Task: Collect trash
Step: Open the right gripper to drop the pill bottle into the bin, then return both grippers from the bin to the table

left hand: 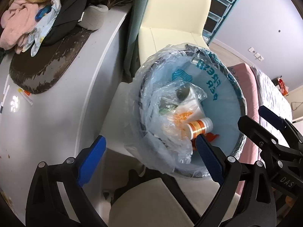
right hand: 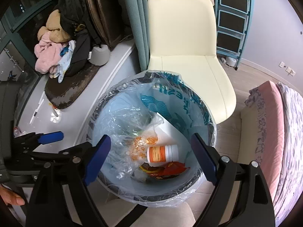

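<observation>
A round trash bin [right hand: 212, 130] lined with a clear and blue plastic bag stands below both grippers. Inside lie an orange-and-white pill bottle [right hand: 162, 153], a red wrapper [right hand: 168, 170] and crumpled clear plastic with orange bits [right hand: 140, 147]. My right gripper [right hand: 150, 138] hangs open over the bin's mouth with nothing between its blue pads. In the left wrist view the bin [left hand: 240, 98] appears tilted, and the bottle [left hand: 198, 127] lies near the lower rim. My left gripper [left hand: 149, 138] is open and holds nothing, its right finger over the bin's near edge. The right gripper [left hand: 259, 119] shows at the bin's right side.
A cream chair [right hand: 189, 56] stands just behind the bin. To the left runs a white ledge [left hand: 56, 113] with a worn brown cushion [left hand: 43, 66] and a pile of clothes [left hand: 24, 22]. A pink-edged bed [right hand: 274, 132] lies to the right. A hand [right hand: 11, 198] is at the lower left.
</observation>
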{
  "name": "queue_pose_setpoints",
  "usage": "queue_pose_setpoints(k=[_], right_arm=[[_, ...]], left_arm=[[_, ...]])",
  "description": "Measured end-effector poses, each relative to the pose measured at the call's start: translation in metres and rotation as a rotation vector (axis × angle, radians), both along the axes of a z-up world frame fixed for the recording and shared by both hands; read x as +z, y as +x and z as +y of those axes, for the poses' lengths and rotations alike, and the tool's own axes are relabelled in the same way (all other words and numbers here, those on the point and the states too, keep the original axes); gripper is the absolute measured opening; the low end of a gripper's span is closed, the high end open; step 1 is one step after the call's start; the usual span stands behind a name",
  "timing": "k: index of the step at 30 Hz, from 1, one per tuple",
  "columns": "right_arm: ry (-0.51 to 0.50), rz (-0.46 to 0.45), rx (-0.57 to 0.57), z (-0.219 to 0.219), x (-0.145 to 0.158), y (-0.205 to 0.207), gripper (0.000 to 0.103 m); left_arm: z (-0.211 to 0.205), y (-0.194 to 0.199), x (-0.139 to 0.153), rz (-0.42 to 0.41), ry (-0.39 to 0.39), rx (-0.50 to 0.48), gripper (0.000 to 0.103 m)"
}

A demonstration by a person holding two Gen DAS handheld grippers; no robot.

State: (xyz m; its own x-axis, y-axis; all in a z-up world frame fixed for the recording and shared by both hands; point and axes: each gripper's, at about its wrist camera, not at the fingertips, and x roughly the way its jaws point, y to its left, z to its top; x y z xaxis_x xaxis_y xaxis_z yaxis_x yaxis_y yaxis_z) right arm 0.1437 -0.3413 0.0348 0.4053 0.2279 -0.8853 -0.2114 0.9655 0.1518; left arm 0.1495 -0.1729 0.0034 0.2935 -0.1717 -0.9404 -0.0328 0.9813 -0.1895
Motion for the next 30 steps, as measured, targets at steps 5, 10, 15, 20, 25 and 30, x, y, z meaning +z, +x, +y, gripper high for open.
queue_pose_setpoints(k=[5, 10, 15, 20, 25, 30], right_arm=[[0.015, 0.010, 0.011, 0.011, 0.001, -0.007, 0.083], [0.019, 0.014, 0.048, 0.033, 0.002, -0.018, 0.083], [0.034, 0.024, 0.100, 0.063, 0.003, -0.034, 0.083], [0.055, 0.058, 0.169, 0.101, -0.003, -0.051, 0.083], [0.057, 0.086, 0.268, 0.150, -0.009, -0.073, 0.083], [0.049, 0.110, 0.385, 0.201, -0.014, -0.101, 0.083]], left_arm=[[0.012, -0.009, 0.003, -0.010, -0.006, 0.010, 0.093], [0.034, -0.027, 0.003, 0.001, -0.015, 0.043, 0.093], [0.064, -0.051, 0.004, 0.006, -0.016, 0.084, 0.093], [0.102, -0.082, 0.000, 0.025, -0.011, 0.142, 0.093], [0.147, -0.121, -0.006, 0.050, -0.014, 0.224, 0.093], [0.189, -0.162, -0.013, 0.071, -0.022, 0.315, 0.093]])
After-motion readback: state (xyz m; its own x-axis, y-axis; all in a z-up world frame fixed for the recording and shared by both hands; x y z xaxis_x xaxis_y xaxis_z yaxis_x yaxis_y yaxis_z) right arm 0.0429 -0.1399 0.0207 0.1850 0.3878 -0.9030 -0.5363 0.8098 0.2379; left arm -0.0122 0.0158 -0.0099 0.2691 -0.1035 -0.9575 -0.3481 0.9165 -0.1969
